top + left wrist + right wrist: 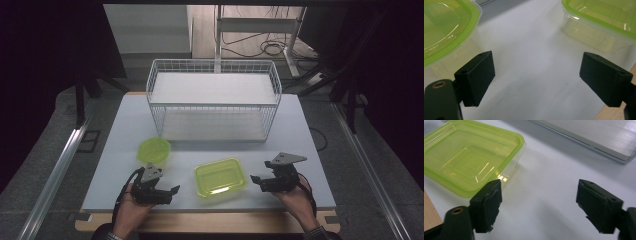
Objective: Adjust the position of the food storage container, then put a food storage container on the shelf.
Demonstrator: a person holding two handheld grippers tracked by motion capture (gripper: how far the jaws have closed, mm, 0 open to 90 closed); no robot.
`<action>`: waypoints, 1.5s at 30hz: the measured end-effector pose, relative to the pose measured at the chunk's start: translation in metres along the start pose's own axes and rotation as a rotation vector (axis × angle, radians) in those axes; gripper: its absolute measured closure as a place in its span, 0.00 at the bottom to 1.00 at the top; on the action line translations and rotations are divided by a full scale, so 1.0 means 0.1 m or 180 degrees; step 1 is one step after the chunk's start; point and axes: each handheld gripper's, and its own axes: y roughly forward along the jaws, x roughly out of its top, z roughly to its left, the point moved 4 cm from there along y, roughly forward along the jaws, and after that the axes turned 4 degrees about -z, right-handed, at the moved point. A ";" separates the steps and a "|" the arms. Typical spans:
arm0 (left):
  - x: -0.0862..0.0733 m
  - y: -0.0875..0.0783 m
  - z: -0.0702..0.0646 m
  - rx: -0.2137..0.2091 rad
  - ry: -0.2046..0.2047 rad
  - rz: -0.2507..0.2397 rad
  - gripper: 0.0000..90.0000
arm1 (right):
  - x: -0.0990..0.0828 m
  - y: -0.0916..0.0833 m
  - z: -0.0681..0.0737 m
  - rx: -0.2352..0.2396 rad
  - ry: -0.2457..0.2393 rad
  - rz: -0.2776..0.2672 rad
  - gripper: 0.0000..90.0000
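Rectangular green-lidded container sits front of the wire basket, smaller round container to its left; probably light, thin, slippery plastic, grip at lid rim; left gripper and right gripper both spread, empty.

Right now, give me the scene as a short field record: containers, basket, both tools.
surface: white tabletop on a wooden base
basket: white wire basket, far centre, upright, nothing visible inside
container 1: clear rectangular plastic container with green lid, near centre, lid on
container 2: clear rounded plastic container with green lid, left of container 1, apart from it
left tool: open, holding nothing, near container 2
right tool: open, holding nothing, just right of container 1
contact: neither tool visibly grips a container
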 end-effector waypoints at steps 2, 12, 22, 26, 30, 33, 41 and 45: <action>0.00 0.00 0.00 0.0001 0.0000 0.0001 0.14 | -0.01 0.01 -0.01 0.0015 0.0024 0.0008 0.20; 0.00 0.00 0.01 0.0004 0.0029 -0.0020 0.13 | -0.04 0.05 -0.02 0.0067 0.0060 -0.0012 0.10; -0.01 0.01 0.00 0.0020 0.0108 -0.0005 0.13 | 0.02 0.03 0.00 0.0086 -0.0036 -0.0078 0.09; -0.01 0.02 -0.01 0.0015 0.0117 -0.0007 0.13 | 0.04 0.03 0.02 0.0117 -0.0001 -0.0064 0.09; -0.01 0.02 0.00 0.0003 0.0115 -0.0012 0.13 | 0.07 0.03 0.05 0.0163 0.0095 -0.0071 0.09; -0.01 0.02 0.00 -0.0001 0.0112 -0.0010 0.13 | 0.09 0.05 0.07 0.0177 0.0158 -0.0065 0.08; -0.02 0.03 0.00 0.0006 0.0127 0.0008 0.13 | 0.14 0.09 0.13 0.0268 0.0338 0.0026 0.09; -0.01 0.02 0.00 0.0044 0.0145 -0.0025 0.13 | 0.18 0.09 0.15 0.0335 0.0410 0.0039 0.17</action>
